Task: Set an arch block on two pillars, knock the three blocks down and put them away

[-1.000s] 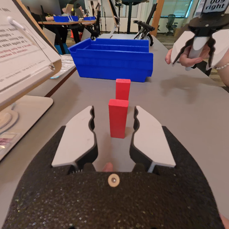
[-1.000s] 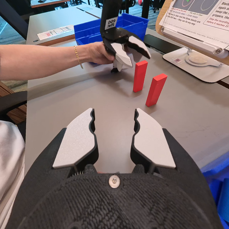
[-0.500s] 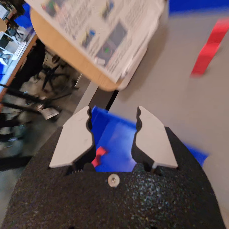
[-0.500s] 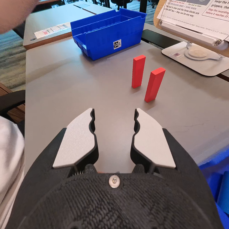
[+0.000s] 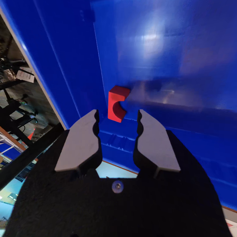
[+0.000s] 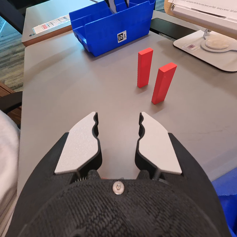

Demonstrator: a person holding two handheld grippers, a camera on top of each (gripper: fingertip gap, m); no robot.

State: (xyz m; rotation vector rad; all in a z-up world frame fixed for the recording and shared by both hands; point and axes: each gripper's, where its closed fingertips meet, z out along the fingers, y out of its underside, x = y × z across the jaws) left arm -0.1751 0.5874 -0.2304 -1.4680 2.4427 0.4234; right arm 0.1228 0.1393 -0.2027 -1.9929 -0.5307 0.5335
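My left gripper (image 5: 118, 113) is open and empty, reaching down into a blue bin (image 5: 166, 51). A red arch-shaped block (image 5: 116, 103) lies in the bin's corner, just ahead of the fingertips. In the right wrist view the same bin (image 6: 110, 26) stands at the far side of the grey table (image 6: 77, 89), with the left gripper's fingers (image 6: 112, 6) dipping into it. Two red rectangular blocks stand upright on the table, one farther (image 6: 144, 69) and one nearer (image 6: 163, 83). My right gripper (image 6: 118, 115) is open and empty, hovering above the table, short and left of these blocks.
A white stand (image 6: 207, 51) holding a clipboard with a printed sheet (image 6: 205, 10) sits at the right. Another blue bin (image 6: 225, 200) shows at the lower right edge. A paper strip (image 6: 51, 24) lies on the neighbouring table. A white sleeve (image 6: 6, 153) is at the left. The left gripper's tips are roughly 55 centimetres from the right gripper's.
My left gripper swung away from the two upright blocks, past the clipboard, and now points into the blue bin at the arch block. My right gripper moved slightly forward.
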